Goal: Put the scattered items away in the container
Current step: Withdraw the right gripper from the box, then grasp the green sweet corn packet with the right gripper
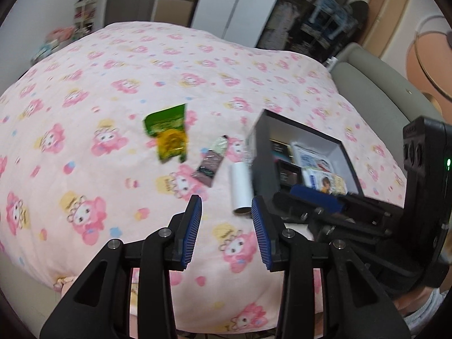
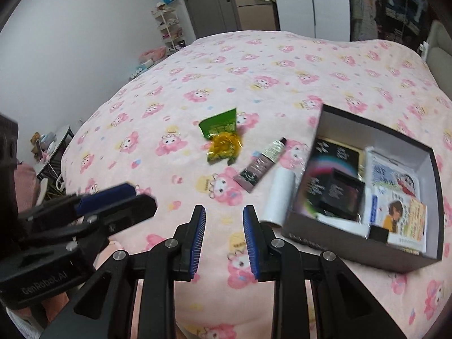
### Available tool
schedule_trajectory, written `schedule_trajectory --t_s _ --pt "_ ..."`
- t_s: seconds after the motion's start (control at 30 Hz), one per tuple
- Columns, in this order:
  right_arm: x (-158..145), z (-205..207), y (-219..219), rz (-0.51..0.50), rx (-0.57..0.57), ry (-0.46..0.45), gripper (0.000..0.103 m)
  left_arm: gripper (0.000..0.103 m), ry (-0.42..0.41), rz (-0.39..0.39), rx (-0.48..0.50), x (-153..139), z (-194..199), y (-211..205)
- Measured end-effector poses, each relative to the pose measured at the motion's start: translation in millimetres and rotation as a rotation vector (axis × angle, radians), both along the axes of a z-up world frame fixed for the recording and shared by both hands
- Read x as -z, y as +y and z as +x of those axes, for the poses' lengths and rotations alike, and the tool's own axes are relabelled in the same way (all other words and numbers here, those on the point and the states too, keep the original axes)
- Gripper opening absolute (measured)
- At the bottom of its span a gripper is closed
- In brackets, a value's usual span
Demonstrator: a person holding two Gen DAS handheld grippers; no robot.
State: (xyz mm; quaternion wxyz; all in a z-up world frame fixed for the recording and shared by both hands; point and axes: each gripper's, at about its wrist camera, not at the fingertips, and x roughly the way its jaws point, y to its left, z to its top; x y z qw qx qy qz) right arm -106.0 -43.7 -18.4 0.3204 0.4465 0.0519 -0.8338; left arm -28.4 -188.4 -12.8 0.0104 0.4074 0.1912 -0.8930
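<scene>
Nearest: left hand-held gripper and right hand-held gripper, both w/ jaws spread, nothing between the pads, both hovering over the near edge of the bed.

Just beyond them, near-right: white roll, lying on its side, touching or nearly touching the left wall of the box. Looks light and stiff-ish, prob. a paper core; will roll on the soft blanket, so pinch across its middle, jaws square to the axis.

Next out, just left of the roll: dark tube, flat crimped end toward us, cap end pointing far-right. Soft, squeezable; take it at the mid body, gently, not at the cap.

Further, left of tube and apart from it: green-yellow snack packet, crumpled foil. V. light, slippery, springy; grab a raised crease or edge, since flat parts sit into the blanket.

Box is open-topped, right side, already holding booklets and dark cartons; free room inside looks limited, so drop items on top.

Three items left out, in my judgement.
</scene>
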Motion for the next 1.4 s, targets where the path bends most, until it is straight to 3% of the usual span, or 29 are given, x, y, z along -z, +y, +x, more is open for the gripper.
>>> schedule_trajectory --t_s 0.37,0.73,0.87,1.13,1.2,1.4 --pt "16.7 -56.5 -58.0 0.023 -0.015 -0.003 0.024 0.037 -0.016 0.036 -0.102 27.9 -19.2 -67.1" --pt "91.1 -131.0 -116.2 0.117 -0.018 -0.093 0.024 0.037 -0.062 0.108 -0.169 85.1 -98.4 -118.3" --pt "123.8 -154.2 -125.5 0.170 0.001 -0.135 0.024 0.037 -0.079 0.180 -0.173 107.2 -119.6 -130.0" --pt "145.4 -186.0 -123.6 0.105 0.080 -0.221 0.025 0.039 -0.104 0.343 -0.181 150.4 -162.9 -147.9" --pt "150.8 -191.8 -125.2 0.091 0.092 -0.246 0.038 0.040 -0.105 0.384 -0.184 158.3 -171.6 -147.3" --pt "163.5 -190.9 -130.9 0.068 0.079 -0.263 0.046 0.044 -0.136 0.467 -0.186 180.5 -193.3 -144.4"
